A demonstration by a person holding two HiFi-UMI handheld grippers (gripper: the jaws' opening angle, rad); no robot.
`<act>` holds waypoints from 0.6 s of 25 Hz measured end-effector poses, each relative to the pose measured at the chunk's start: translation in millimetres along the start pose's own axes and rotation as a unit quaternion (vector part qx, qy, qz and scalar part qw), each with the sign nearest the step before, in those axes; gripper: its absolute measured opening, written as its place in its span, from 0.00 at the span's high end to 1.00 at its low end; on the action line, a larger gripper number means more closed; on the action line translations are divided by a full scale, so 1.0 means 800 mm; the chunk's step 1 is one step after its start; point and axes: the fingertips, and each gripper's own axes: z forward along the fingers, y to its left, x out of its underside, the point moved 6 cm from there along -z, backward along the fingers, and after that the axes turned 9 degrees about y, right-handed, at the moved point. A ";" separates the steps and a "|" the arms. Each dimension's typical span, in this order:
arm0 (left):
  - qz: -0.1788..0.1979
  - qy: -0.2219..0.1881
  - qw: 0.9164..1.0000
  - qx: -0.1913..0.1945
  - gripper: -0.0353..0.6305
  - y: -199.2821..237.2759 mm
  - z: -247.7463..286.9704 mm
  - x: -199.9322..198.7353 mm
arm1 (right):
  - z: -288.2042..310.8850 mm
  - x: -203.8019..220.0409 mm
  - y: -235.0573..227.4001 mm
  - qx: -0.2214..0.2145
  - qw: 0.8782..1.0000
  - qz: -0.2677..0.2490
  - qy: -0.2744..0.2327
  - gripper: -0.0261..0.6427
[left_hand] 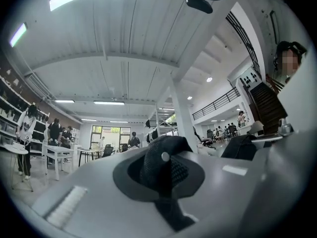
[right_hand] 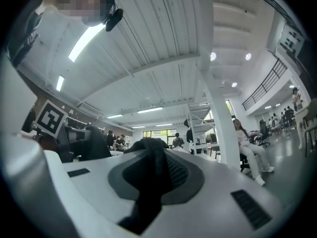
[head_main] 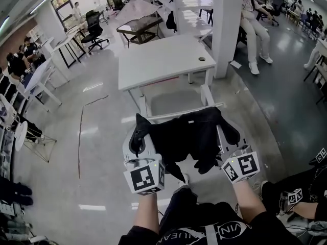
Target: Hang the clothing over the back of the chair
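Observation:
A black garment [head_main: 186, 134] hangs spread between my two grippers, just this side of the top rail of a white chair [head_main: 176, 116]. My left gripper [head_main: 138, 132] is shut on the garment's left edge. At the right edge, my right gripper [head_main: 231, 135] is shut on a thicker fold. In the left gripper view, the left gripper [left_hand: 163, 158] has bunched black fabric [left_hand: 166, 170] pinched between its jaws. The right gripper view has the same dark cloth [right_hand: 148, 175] caught in the right gripper [right_hand: 151, 153]. The garment hides most of the chair's seat.
A white table [head_main: 163, 60] stands just beyond the chair. A white pillar [head_main: 227, 24] rises at the right with a seated person [head_main: 253, 27] beside it. More desks, office chairs [head_main: 94, 29] and people fill the back and left. Marker cubes [head_main: 294, 195] lie low right.

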 end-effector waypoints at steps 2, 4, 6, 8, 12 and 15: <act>-0.010 -0.009 1.000 0.001 0.92 0.004 0.024 -0.015 | 0.020 -0.013 -0.010 -0.001 1.000 -0.007 -0.011 0.88; -0.016 -0.021 1.000 0.001 0.92 0.007 0.043 -0.029 | 0.037 -0.027 -0.019 0.000 1.000 -0.011 -0.023 0.88; -0.015 -0.033 0.999 0.002 0.92 0.008 0.064 -0.046 | 0.055 -0.042 -0.029 0.003 0.999 -0.014 -0.033 0.88; -0.012 -0.040 0.999 0.006 0.92 0.008 0.090 -0.058 | 0.075 -0.055 -0.043 0.007 0.999 -0.016 -0.039 0.88; -0.020 -0.039 0.999 0.014 0.92 0.013 0.143 -0.065 | 0.119 -0.065 -0.067 0.019 0.999 -0.024 -0.037 0.88; -0.022 -0.037 0.999 0.022 0.92 0.024 0.181 -0.068 | 0.150 -0.072 -0.077 0.031 0.998 -0.034 -0.032 0.89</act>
